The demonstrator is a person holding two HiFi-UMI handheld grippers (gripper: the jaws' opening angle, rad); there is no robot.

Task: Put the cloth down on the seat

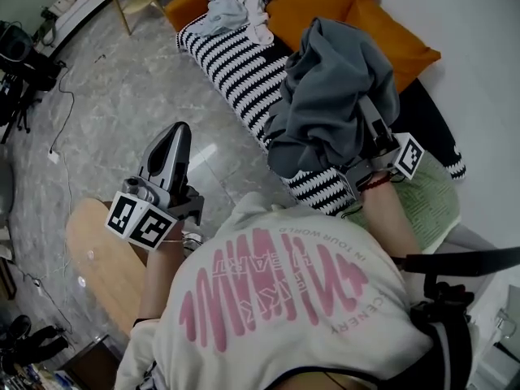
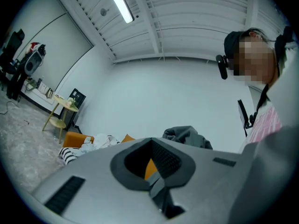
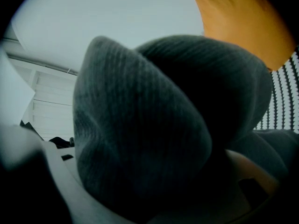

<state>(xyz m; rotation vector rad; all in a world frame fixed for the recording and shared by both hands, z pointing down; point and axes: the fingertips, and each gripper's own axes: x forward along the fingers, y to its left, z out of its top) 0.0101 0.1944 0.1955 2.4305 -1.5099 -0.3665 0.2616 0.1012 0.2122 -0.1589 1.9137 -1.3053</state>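
The right tool (image 1: 375,136) is clamped on the grey cloth (image 1: 333,88). In its own view the bunched fabric fills the gap between the jaws, which stand well apart around the thick wad. The tool tilts upward, so the cloth is held up in a heap and drapes over the tool itself.

The left tool (image 1: 179,132) has its jaws together with nothing between them. It points level, over the floor (image 1: 122,96) and beside a round wooden surface (image 1: 97,250), well apart from the cloth.

The seat (image 1: 231,63), under a black-and-white striped cover, lies straight below and just ahead of the cloth. Its long axis runs on a diagonal from upper left to lower right in the head view. The right hand is much the nearer, and I judge it can do the job alone by lowering the cloth and then parting the jaws. The bare stripes beyond the cloth look like the freest spot.

By count there are two tools, one grey cloth, and one heap of pale clothes (image 1: 244,2) at the far end of the seat. Two orange cushions (image 1: 325,6) lie along the back, as far as I can make out, and one green pad (image 1: 426,201) sits at the near end.
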